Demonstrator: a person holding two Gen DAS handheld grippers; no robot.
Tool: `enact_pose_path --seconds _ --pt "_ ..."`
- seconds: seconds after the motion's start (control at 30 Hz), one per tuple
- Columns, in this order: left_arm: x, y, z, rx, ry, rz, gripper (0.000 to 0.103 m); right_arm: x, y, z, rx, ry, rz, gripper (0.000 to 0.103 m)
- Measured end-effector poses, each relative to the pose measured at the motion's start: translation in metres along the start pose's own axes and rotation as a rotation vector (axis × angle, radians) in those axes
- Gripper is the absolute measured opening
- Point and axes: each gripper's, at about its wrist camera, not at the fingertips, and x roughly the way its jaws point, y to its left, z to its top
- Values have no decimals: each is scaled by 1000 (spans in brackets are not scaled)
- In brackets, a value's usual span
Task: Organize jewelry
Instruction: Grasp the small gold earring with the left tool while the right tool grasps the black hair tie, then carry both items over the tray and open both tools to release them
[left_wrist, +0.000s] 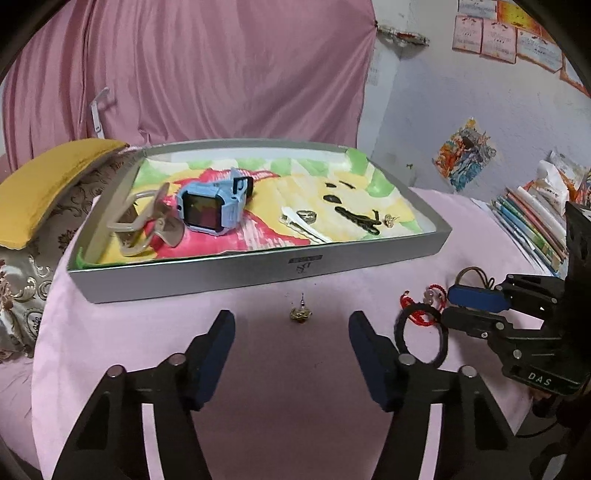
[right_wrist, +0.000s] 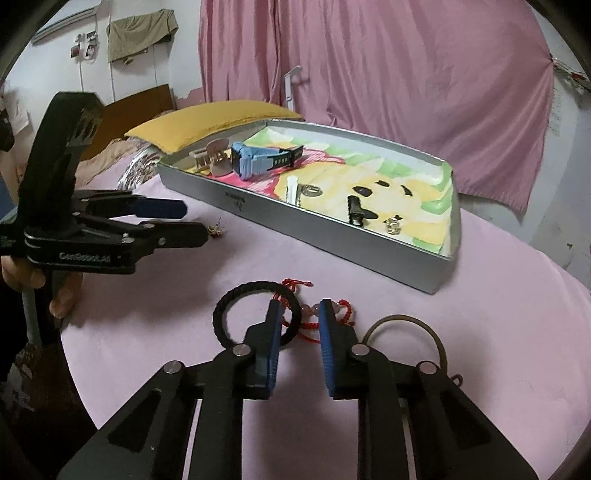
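Observation:
A grey tray (left_wrist: 258, 267) (right_wrist: 295, 230) on the pink cloth holds a blue watch (left_wrist: 212, 205) (right_wrist: 255, 158), a beige hair claw (left_wrist: 147, 225) (right_wrist: 212, 153), a white clip (left_wrist: 303, 225), a ring (left_wrist: 308, 215), black pins (left_wrist: 364, 219) and a gold earring (left_wrist: 389, 219) (right_wrist: 393, 224). A small gold earring (left_wrist: 301, 313) (right_wrist: 216, 230) lies on the cloth just ahead of my open left gripper (left_wrist: 291, 321) (right_wrist: 195, 219). My right gripper (right_wrist: 297, 306) (left_wrist: 448, 304) is open around a red cord bracelet (right_wrist: 306, 321) (left_wrist: 421, 308), over a black braided hair tie (right_wrist: 225, 314) (left_wrist: 421, 338).
A brown hair band (right_wrist: 410, 325) lies right of the right gripper. A yellow pillow (left_wrist: 55, 173) lies left of the tray. Books (left_wrist: 532, 229) are stacked at the right. A pink curtain (left_wrist: 203, 66) hangs behind.

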Motion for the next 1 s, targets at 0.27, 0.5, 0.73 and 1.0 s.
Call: enact_pose_path --seconds 0.27,0.5,0.73,1.0 --pt "17 -1 9 -12 74 -36 49 13 1 5 -4 65 31 15" --pt "22 -11 12 35 95 1 33 13 2 5 -14 70 37 5" --pt "20 -12 11 56 96 9 14 2 2 5 -14 17 32 5" --pt "0 -14 5 55 -1 -10 14 -30 0 10 -12 -128 -2 5"
